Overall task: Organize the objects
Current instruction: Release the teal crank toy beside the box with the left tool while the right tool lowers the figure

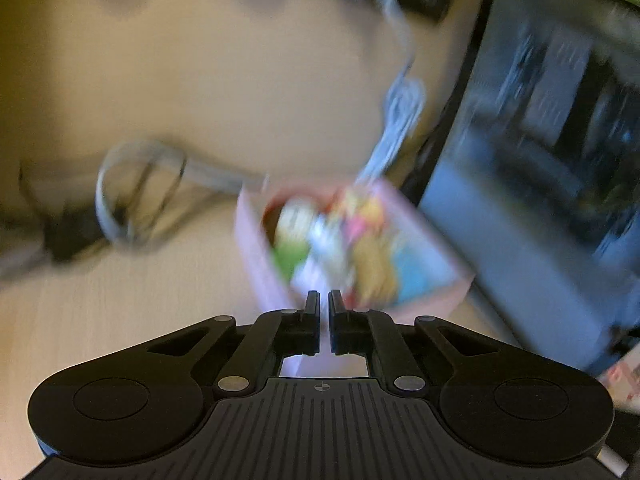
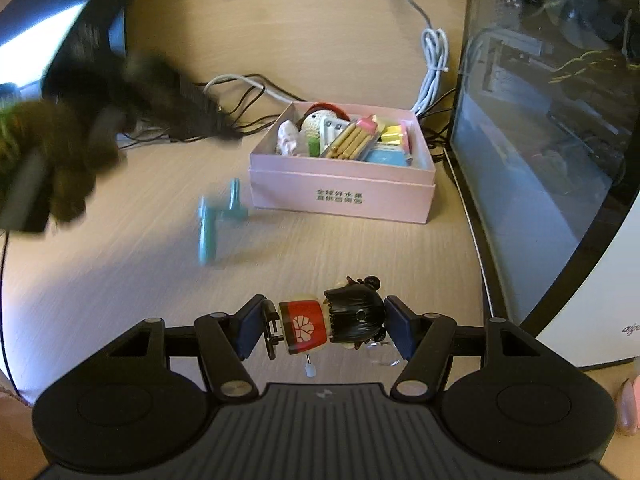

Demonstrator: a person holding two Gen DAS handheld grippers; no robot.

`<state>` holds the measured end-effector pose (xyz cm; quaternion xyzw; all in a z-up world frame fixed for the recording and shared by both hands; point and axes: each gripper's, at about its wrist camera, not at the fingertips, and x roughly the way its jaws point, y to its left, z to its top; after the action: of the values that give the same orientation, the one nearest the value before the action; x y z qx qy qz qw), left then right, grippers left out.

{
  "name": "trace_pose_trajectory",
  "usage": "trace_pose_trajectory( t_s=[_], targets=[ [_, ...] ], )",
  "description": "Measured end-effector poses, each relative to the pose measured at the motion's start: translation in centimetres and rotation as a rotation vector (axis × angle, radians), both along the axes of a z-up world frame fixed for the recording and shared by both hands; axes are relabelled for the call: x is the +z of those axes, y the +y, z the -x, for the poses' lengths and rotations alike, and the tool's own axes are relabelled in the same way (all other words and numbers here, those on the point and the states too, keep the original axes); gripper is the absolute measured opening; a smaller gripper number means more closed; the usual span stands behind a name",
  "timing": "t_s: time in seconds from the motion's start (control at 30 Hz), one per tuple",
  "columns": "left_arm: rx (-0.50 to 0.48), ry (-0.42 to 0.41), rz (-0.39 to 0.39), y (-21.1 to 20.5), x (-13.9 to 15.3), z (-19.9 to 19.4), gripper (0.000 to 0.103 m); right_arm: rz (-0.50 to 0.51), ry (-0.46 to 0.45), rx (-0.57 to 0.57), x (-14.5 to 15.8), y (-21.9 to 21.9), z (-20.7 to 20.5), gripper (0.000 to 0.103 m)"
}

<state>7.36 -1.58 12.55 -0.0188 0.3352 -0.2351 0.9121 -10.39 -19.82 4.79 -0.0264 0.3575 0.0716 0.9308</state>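
Two grippers working near the pink cardboard box [image 2: 342, 194].
The right gripper [image 2: 325, 330] is pinching a small black-haired figurine [image 2: 332, 326]; the left gripper [image 1: 324, 308] fingers are nearly pressed together, holding nothing.

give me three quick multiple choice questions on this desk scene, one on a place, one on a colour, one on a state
1. Where does the pink box sit?
A. left of the glass-sided case
B. on top of the case
C. between the right gripper's fingers

2. What colour is the small plastic piece on the desk?
A. red
B. teal
C. white

3. What is the right gripper doing?
A. shut on nothing
B. open, nothing near it
C. holding a doll figure

Answers: 1 A, the case stands to its right. 2 B, it shows blue-green. 3 C, both pads press the doll's ends.
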Motion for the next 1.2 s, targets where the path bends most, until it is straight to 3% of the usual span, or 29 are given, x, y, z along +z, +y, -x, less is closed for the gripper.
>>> trace_pose_trajectory(
  t_s=[0.1, 0.2, 0.3, 0.47, 0.53, 0.57, 0.6, 0.63, 0.8, 1.07, 1.2],
  targets=[
    [-0.023, -0.052, 0.054, -1.0, 3.1, -1.2, 0.007, -0.007, -0.016, 0.009, 0.2, -0.1, -0.2, 0.064],
    [-0.068, -0.082, 0.044, -1.8, 4.2, -1.6, 0.008, -0.015, -0.023, 0.016, 0.2, -0.2, -0.3, 0.064],
    [-0.07, -0.029, -0.004, -1.8, 2.0, -0.7, 0.01, -0.023, -0.022, 0.015, 0.0, -0.6, -0.3, 0.064],
    [-0.07, 0.129, -0.097, -0.6, -4.7, 2.7, 0.01, 0.0, 0.025, -0.015, -2.5, -0.8, -1.6, 0.064],
    [-0.087, 0.141, -0.162, -0.6, -6.8, 4.8, 0.01, 0.032, 0.022, -0.037, -3.2, -0.8, -2.3, 0.064],
    [-0.089, 0.143, -0.188, -0.7, -7.6, 5.7, 0.01, 0.043, 0.012, -0.052, -3.3, -0.8, -2.6, 0.066],
    [-0.09, 0.154, -0.201, -0.8, -8.3, 6.5, 0.01, 0.047, 0.009, -0.065, -3.4, -0.8, -2.9, 0.077],
    [-0.092, 0.164, -0.196, -1.0, -8.7, 7.1, 0.01, 0.046, 0.009, -0.079, -3.3, -0.9, -3.3, 0.082],
    [-0.131, 0.103, -0.246, -2.6, -9.6, 9.6, 0.013, 0.074, -0.007, -0.078, -2.7, -1.0, -3.2, 0.083],
    [-0.197, 0.13, -0.309, -4.8, -10.7, 10.5, 0.018, 0.059, 0.084, -0.044, -4.0, -2.0, -0.5, 0.084],
    [-0.144, 0.17, -0.253, -4.8, -10.2, 10.0, 0.018, 0.044, 0.096, -0.05, -4.4, -2.5, -0.1, 0.084]
  ],
)
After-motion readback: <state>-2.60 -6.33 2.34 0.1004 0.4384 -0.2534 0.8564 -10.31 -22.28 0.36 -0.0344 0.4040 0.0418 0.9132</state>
